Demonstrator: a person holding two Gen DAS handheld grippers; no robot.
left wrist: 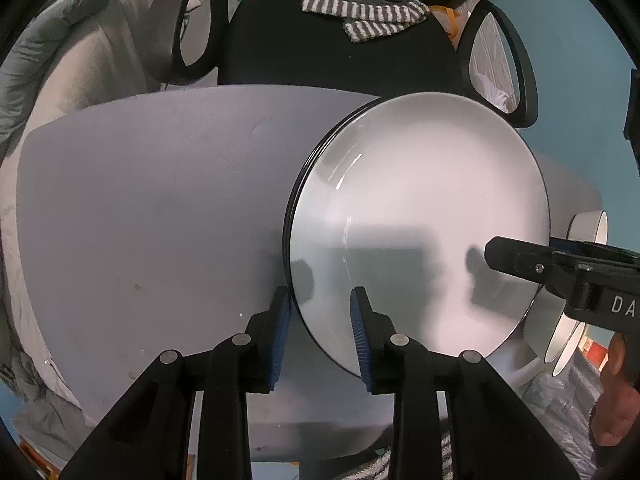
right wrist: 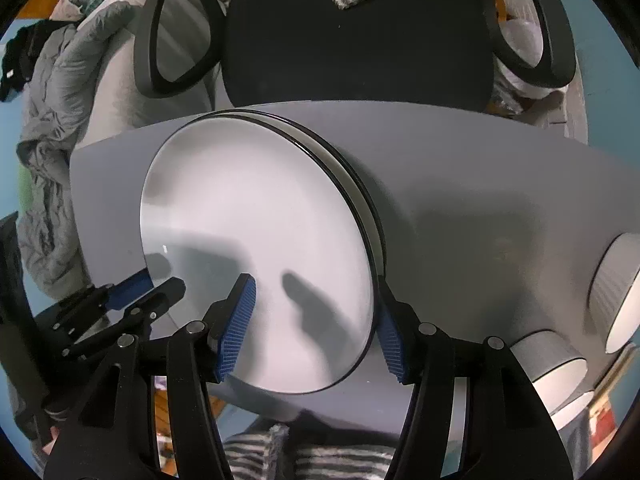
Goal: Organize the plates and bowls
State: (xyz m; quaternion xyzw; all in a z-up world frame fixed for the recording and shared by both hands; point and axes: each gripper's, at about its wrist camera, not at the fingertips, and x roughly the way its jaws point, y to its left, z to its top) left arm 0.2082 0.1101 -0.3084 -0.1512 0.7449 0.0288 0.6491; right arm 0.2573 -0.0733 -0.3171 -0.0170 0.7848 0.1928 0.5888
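Observation:
A stack of white plates with black rims (left wrist: 420, 216) lies on the grey table (left wrist: 152, 208); it also shows in the right wrist view (right wrist: 256, 232). My left gripper (left wrist: 320, 304) is open, its jaws straddling the stack's left rim. My right gripper (right wrist: 316, 316) is open, its jaws straddling the stack's right rim; it enters the left wrist view from the right (left wrist: 532, 260). My left gripper shows at the left of the right wrist view (right wrist: 156, 284). White bowls (right wrist: 560, 372) lie at the table's right edge, also in the left wrist view (left wrist: 588, 228).
A black office chair (left wrist: 340, 48) with a striped towel (left wrist: 368, 16) on it stands behind the table. Grey bedding (right wrist: 52, 184) is piled at the left. A striped cloth (right wrist: 320, 456) lies below the table's near edge.

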